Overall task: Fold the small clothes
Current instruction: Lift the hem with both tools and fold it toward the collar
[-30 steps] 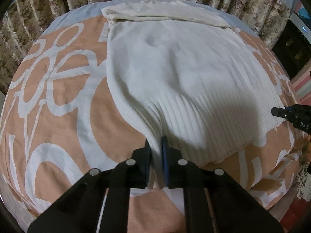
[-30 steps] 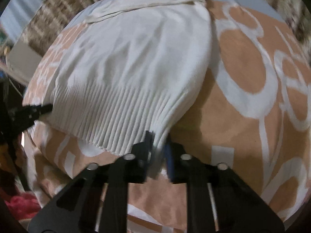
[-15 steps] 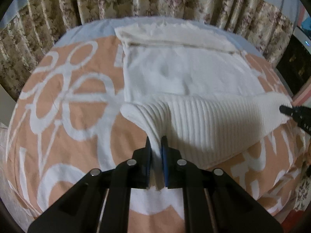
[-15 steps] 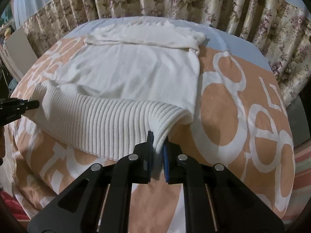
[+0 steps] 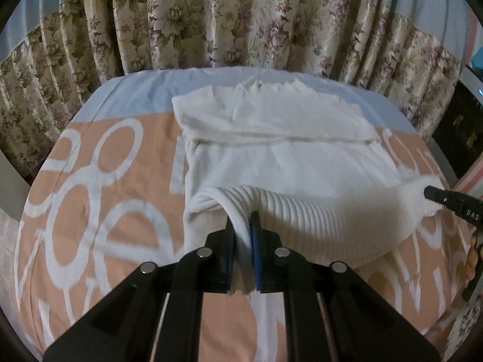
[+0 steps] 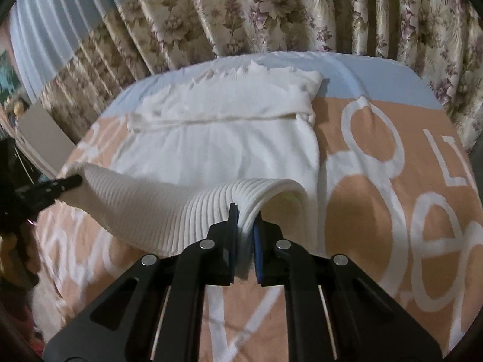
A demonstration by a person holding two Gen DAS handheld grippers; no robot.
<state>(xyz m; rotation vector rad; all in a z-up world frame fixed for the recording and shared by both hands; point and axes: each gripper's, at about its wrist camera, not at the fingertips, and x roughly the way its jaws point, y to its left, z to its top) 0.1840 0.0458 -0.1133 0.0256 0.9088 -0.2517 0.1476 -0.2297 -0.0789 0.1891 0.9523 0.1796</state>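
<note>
A white knit sweater (image 5: pixel 295 163) (image 6: pixel 220 150) lies on a peach bedspread with white loops. Its ribbed hem (image 5: pixel 326 220) (image 6: pixel 157 208) is lifted off the bed and curls over toward the body. My left gripper (image 5: pixel 241 226) is shut on the hem's left corner. My right gripper (image 6: pixel 246 218) is shut on the hem's right corner. In the left wrist view the right gripper (image 5: pixel 434 194) pokes in from the right edge, touching the hem. The left gripper (image 6: pixel 68 181) enters the right wrist view from the left. A folded band (image 5: pixel 271 120) lies across the sweater's far end.
Floral curtains (image 5: pixel 241 18) hang close behind the bed's far edge. The bedspread (image 5: pixel 99 199) (image 6: pixel 392 199) stretches wide on both sides of the sweater. Dark furniture (image 5: pixel 462 126) stands to the right of the bed, and clutter sits low at the left in the right wrist view.
Both grippers have risen and moved toward the far end, carrying the ribbed hem. The hem, flat on the bed a second ago, now arches over the sweater's body.
</note>
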